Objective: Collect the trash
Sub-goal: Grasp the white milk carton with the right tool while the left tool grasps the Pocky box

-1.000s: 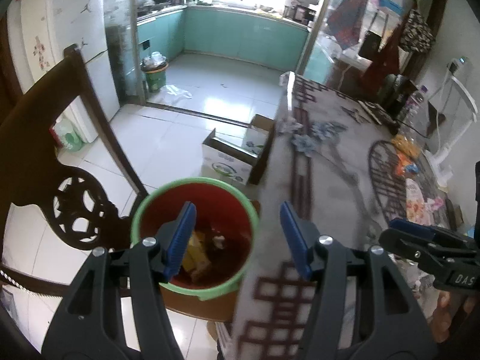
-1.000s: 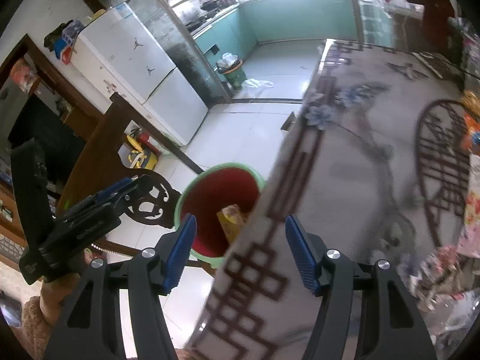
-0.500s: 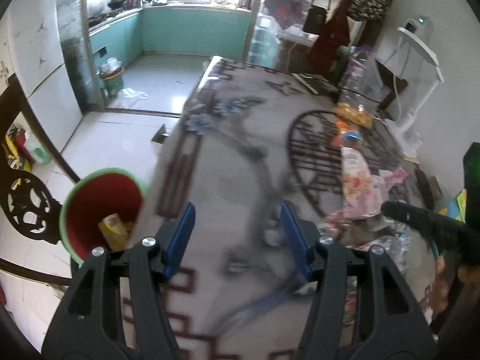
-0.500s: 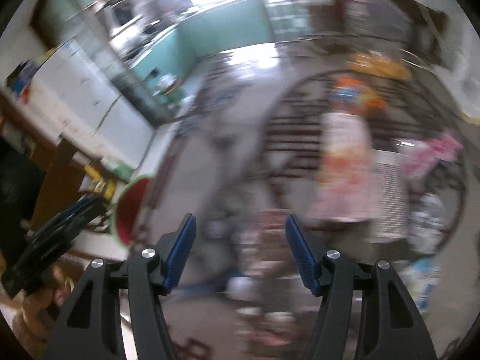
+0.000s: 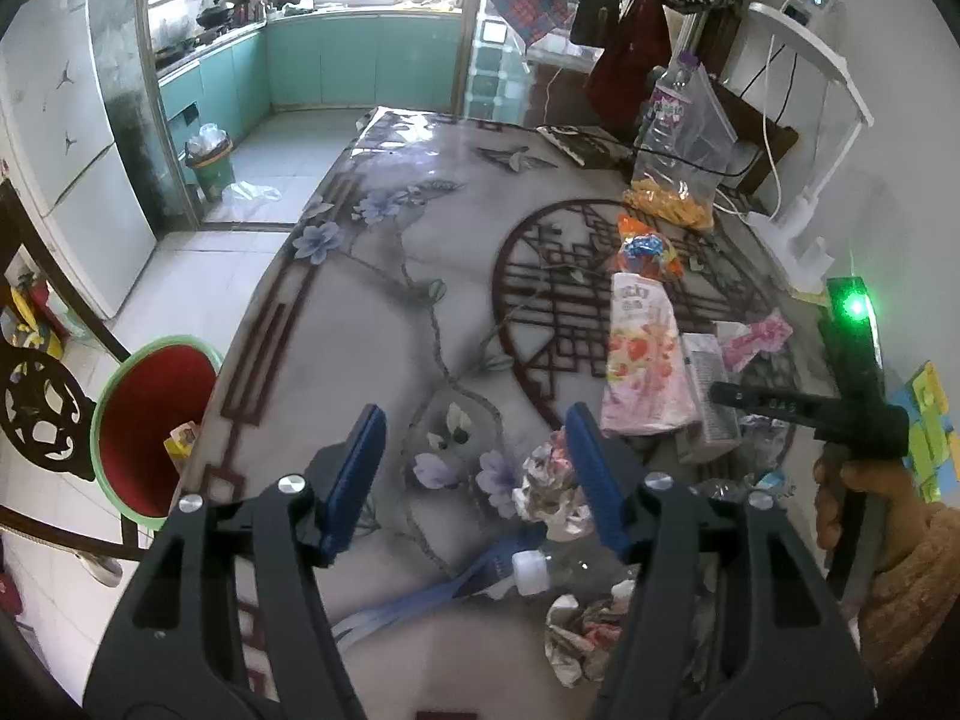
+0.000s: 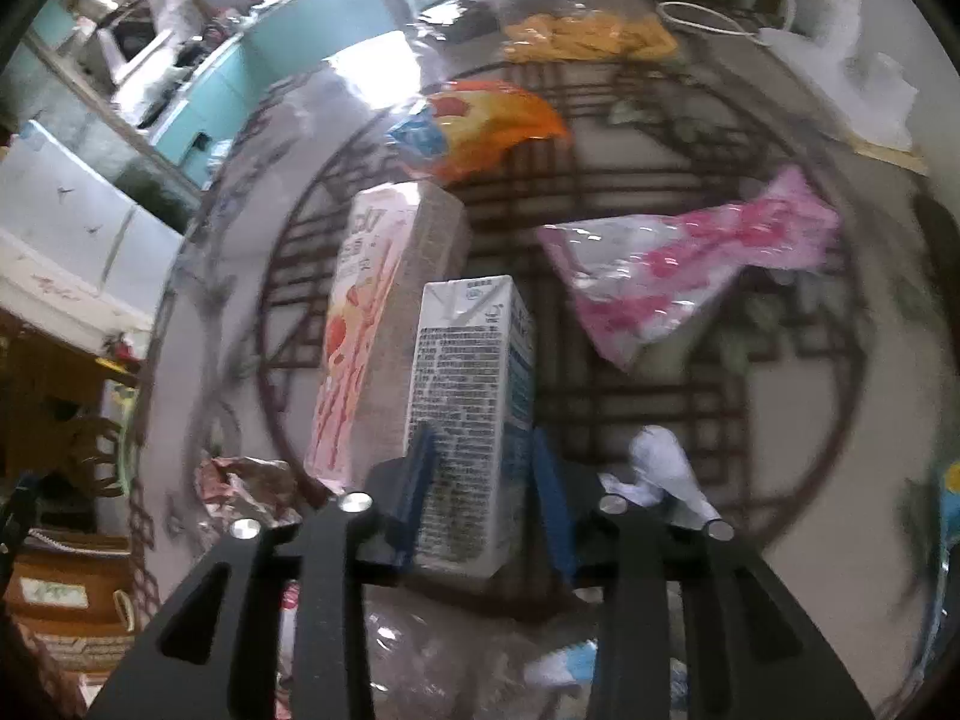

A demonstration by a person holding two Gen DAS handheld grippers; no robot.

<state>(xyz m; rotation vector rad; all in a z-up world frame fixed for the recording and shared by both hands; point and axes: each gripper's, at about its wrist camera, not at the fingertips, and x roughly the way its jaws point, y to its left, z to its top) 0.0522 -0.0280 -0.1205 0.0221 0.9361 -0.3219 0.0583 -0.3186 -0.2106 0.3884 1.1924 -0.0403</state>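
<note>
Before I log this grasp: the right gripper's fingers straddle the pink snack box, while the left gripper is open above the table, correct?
Not quite. The right wrist view shows the right gripper straddling the white drink carton, not the pink snack box beside it. The left gripper is indeed open above the table.

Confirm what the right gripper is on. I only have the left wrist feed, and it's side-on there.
Observer: The right gripper has a white carton between its fingers. Both pads look pressed against the carton's sides.
Operator: Anything crowding that grasp?
Observer: The pink snack box lies close along the carton's left side. I can't tell whether they touch.
Operator: And the other side?
Observer: A white paper scrap lies just right of the fingers, apart from the carton.
</note>
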